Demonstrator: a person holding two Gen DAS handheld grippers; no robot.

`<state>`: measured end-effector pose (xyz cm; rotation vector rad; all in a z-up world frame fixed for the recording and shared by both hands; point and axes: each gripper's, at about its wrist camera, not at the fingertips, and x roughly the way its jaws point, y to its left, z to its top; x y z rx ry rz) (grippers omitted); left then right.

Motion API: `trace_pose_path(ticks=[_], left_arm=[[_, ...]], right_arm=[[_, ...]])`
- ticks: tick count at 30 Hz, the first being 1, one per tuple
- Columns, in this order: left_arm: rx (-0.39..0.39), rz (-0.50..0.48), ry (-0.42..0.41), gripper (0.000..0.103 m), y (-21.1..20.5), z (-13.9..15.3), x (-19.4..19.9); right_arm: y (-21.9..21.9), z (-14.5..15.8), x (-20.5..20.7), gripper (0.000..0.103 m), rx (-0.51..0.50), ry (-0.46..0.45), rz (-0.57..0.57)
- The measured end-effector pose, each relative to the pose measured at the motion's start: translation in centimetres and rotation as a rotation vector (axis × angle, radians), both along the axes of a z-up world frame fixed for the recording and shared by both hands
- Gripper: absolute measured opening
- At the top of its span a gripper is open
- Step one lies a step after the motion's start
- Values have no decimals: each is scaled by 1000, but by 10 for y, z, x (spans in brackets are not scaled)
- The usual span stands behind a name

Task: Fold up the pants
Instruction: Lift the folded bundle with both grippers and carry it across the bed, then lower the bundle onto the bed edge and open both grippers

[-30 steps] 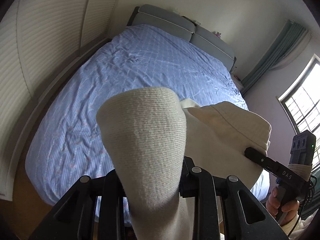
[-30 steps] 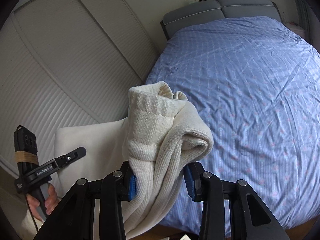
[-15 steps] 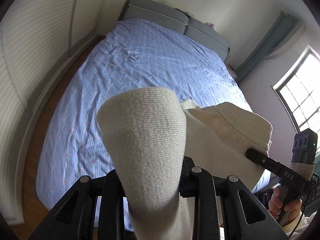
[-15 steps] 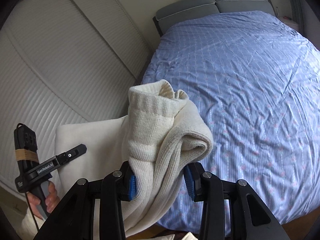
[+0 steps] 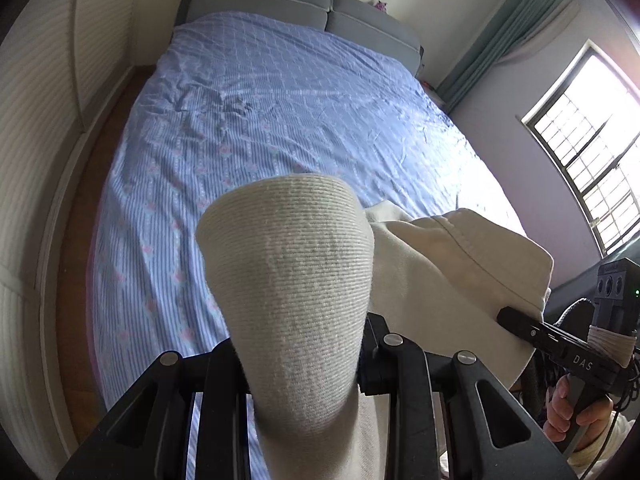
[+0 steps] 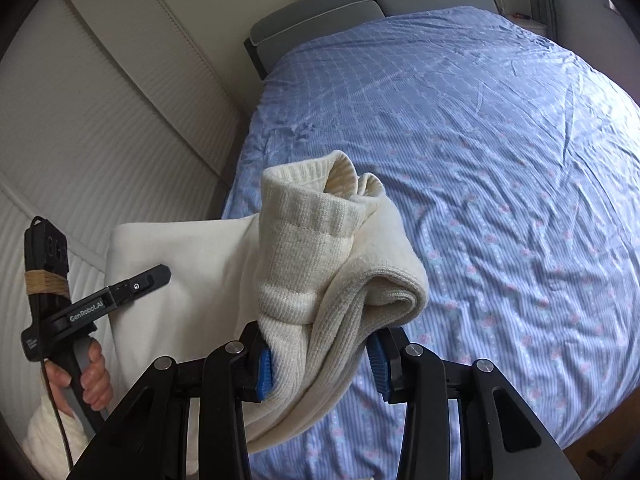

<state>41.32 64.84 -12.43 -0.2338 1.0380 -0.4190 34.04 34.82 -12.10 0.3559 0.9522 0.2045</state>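
Observation:
The cream knit pants (image 5: 292, 280) are held up in the air between both grippers, above the near end of the bed. My left gripper (image 5: 298, 360) is shut on a smooth rounded part of the cloth. My right gripper (image 6: 320, 360) is shut on a bunched part with the ribbed hem (image 6: 308, 216) sticking up. The cloth stretches between them as a broad sheet (image 6: 192, 272). The right gripper also shows in the left wrist view (image 5: 560, 344), and the left gripper in the right wrist view (image 6: 120, 292). The fingertips are hidden by cloth.
A bed with a blue patterned cover (image 5: 280, 100) lies ahead, with a grey headboard (image 5: 300, 4) at the far end. White slatted wardrobe doors (image 6: 100, 120) run along the left. A window (image 5: 592, 152) and curtain are at the right. Wood floor (image 5: 72, 240) borders the bed.
Both grippers have moved forward and higher over the bed with the pants; more of the bed shows in both views. The grips have not changed.

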Motion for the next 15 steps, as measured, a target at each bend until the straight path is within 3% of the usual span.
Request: trace_pose_path(ticks=[5,15], left_arm=[[24,-58,52,28,3,-38,58],[178,-132,105,28,-10,-102,141]], right_arm=[[16,-33,41,39,-10,75,-51],[28,-112,110,39,-7,201,-122]])
